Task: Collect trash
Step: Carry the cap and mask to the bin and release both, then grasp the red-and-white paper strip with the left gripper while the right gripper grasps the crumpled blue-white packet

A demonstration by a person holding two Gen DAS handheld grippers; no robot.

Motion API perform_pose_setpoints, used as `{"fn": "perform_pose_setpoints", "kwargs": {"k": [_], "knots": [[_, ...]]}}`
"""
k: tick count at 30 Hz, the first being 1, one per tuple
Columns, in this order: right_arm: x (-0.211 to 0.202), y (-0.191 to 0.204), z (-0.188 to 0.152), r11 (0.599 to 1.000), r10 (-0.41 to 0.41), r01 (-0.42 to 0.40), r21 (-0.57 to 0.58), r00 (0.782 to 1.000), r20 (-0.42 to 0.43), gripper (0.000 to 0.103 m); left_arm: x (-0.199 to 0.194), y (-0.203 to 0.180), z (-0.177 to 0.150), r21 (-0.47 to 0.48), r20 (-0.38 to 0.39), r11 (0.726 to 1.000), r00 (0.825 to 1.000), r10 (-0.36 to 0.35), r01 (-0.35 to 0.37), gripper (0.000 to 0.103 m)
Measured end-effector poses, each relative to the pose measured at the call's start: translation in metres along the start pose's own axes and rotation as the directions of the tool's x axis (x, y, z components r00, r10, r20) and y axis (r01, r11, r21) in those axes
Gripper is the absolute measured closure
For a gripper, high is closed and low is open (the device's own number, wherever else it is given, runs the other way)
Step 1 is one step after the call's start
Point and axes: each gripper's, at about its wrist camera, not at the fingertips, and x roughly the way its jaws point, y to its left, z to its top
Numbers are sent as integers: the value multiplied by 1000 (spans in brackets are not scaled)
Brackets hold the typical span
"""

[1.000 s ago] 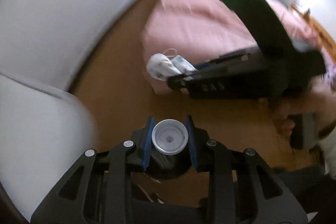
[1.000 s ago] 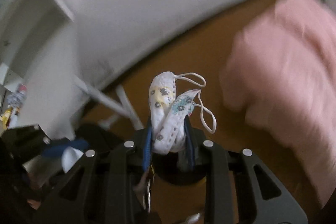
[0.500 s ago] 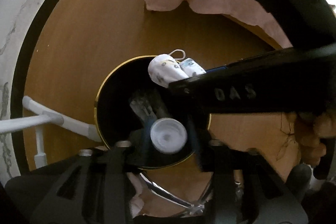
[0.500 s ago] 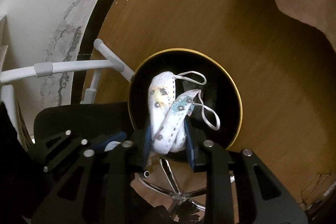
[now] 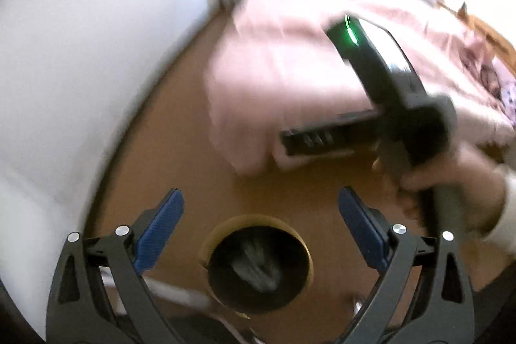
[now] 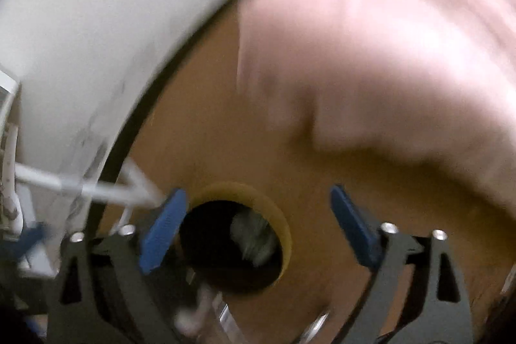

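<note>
I see my left gripper (image 5: 260, 228) with its jaws spread wide, just opened, nothing between the blue pads (image 5: 159, 232). Below it stands the bin (image 5: 258, 260), black inside with a gold rim, on the wooden floor (image 5: 180, 150). Pale crumpled trash (image 5: 258, 270) lies at the bottom; blur prevents telling the items apart.

My right gripper (image 6: 258, 231) is likewise wide apart, just opened, holding nothing. From its camera the bin (image 6: 238, 234) sits low between the fingers, nearer the left pad (image 6: 163, 234). In the left view the right gripper (image 5: 380, 118) hangs beyond the bin, gripped by a hand (image 5: 451, 186). A pink bedspread (image 5: 306, 60) lies behind, a white wall (image 5: 80, 54) to the left.
</note>
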Motion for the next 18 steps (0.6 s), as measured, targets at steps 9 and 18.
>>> {"fn": "perform_pose_setpoints", "kwargs": {"k": [9, 18], "knots": [[-119, 138, 17, 938, 283, -198, -285, 911, 299, 6, -236, 112, -52, -258, 204, 859, 844, 495, -442, 7], [-113, 342, -41, 583, 585, -520, -624, 802, -122, 6, -393, 234, -240, -462, -276, 323, 480, 833, -826, 7]]}}
